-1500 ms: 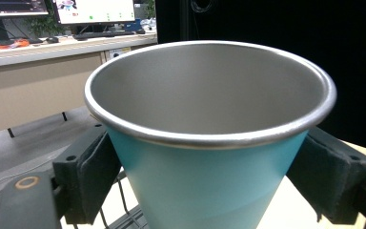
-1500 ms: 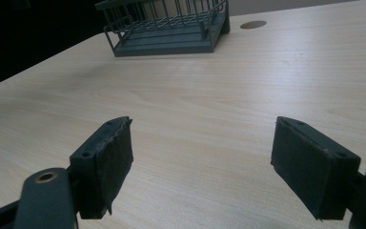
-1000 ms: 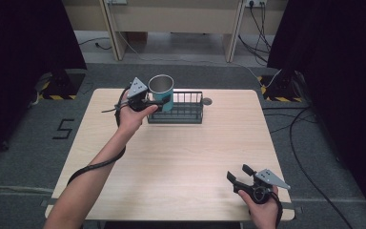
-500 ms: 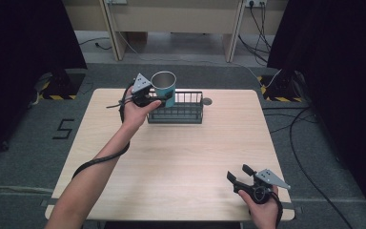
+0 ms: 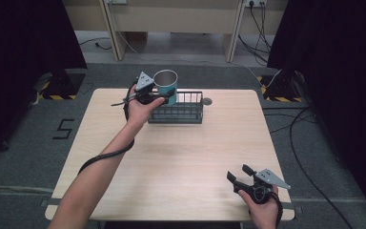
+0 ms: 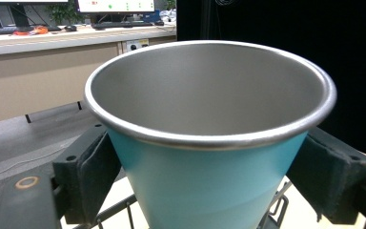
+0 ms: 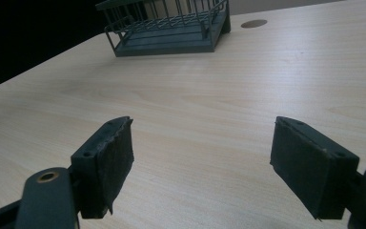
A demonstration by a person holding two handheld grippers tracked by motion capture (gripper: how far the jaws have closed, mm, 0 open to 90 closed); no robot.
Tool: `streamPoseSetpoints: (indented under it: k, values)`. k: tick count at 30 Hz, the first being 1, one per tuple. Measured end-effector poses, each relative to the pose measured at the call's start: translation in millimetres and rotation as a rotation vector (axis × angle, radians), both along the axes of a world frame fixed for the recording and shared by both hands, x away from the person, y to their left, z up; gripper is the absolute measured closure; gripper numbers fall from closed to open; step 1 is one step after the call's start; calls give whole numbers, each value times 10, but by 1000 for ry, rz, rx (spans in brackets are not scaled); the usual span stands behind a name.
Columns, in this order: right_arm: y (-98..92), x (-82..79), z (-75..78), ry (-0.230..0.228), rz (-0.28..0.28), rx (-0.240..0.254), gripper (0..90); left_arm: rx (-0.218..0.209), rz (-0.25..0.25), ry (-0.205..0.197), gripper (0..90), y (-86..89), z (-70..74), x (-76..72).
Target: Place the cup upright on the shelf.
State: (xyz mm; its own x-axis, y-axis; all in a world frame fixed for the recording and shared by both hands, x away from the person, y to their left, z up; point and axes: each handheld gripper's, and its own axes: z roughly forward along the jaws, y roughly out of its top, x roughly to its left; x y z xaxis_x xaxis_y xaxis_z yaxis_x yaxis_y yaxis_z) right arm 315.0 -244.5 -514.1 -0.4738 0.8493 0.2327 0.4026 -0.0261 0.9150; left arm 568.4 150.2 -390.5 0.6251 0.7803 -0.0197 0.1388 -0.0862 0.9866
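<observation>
Even overhead light, soft shadows; dark curtains flanking table; soft sheen inside cup; mild softness, close jaws blurred.

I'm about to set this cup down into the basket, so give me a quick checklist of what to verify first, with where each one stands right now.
1. Grip: left gripper jaws press both sides of the teal cup: ok.
2. Cup upright, rim level: ok.
3. Cup is over the left end of the wire basket: ok.
4. Basket floor is free under the cup: cannot tell, cup hides it.
5. Right gripper is open, near the table front edge, far from the basket: ok.
</observation>
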Motion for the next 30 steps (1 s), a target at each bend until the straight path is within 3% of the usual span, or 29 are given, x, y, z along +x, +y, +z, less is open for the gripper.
streamPoseSetpoints:
  k: [30]
  values:
    - [-6, -2, 0, 4, 4, 3, 235, 22, 65, 64, 151, -146, -200, 221]
